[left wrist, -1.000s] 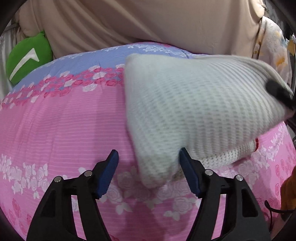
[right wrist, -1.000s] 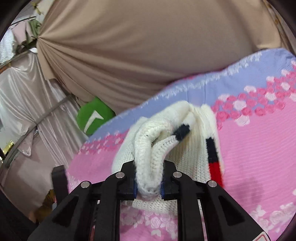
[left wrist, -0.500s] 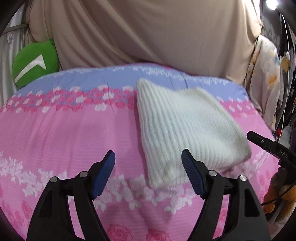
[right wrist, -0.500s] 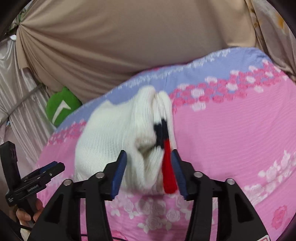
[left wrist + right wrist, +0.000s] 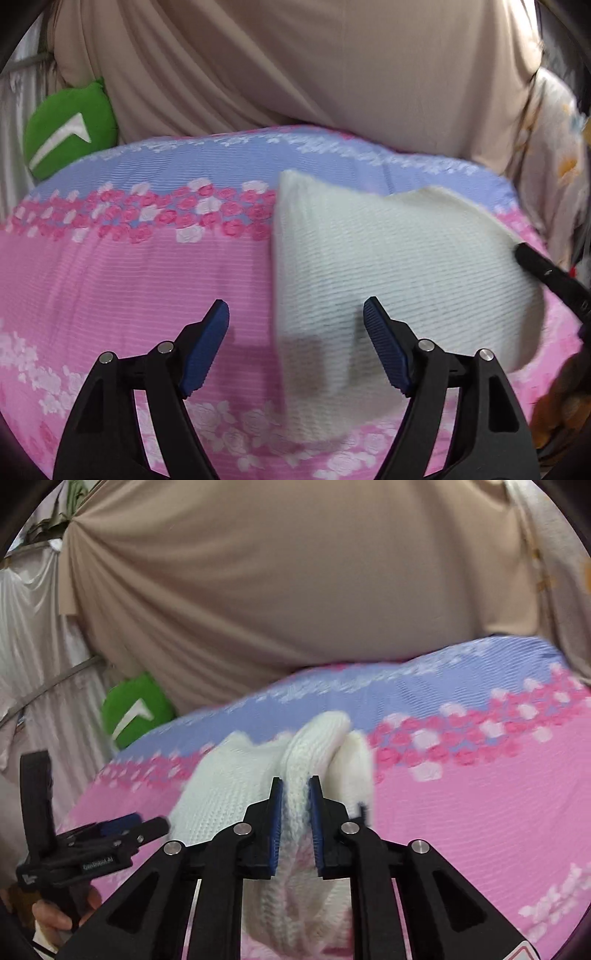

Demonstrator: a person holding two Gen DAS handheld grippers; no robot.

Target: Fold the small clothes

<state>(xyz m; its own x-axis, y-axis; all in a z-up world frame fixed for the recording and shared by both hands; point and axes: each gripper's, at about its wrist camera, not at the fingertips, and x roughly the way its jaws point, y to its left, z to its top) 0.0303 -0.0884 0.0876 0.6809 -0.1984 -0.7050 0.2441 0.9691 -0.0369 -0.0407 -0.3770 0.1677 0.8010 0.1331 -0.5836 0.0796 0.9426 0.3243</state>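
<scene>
A white knit sweater (image 5: 388,258), folded into a thick pad, lies on a pink and lilac flowered bedspread (image 5: 129,280). My left gripper (image 5: 295,304) hovers open over the sweater's near left edge, and its pads touch nothing. In the right wrist view my right gripper (image 5: 295,781) is closing, its blue pads pressing a raised fold of the sweater (image 5: 229,794) between them. The right gripper's black finger (image 5: 546,273) shows at the sweater's right edge. The left gripper (image 5: 147,821) appears low on the left, held by a hand (image 5: 51,919).
A beige curtain (image 5: 295,66) hangs behind the bed. A green cushion (image 5: 70,133) with a white mark sits at the back left corner. A brown plush toy (image 5: 565,398) lies off the bed's right edge, below floral fabric (image 5: 554,166).
My right gripper let go of the sweater's fold, opened wide, then closed again on a fold; the red and navy stripe is now hidden. My left gripper stayed open and shifted slightly.
</scene>
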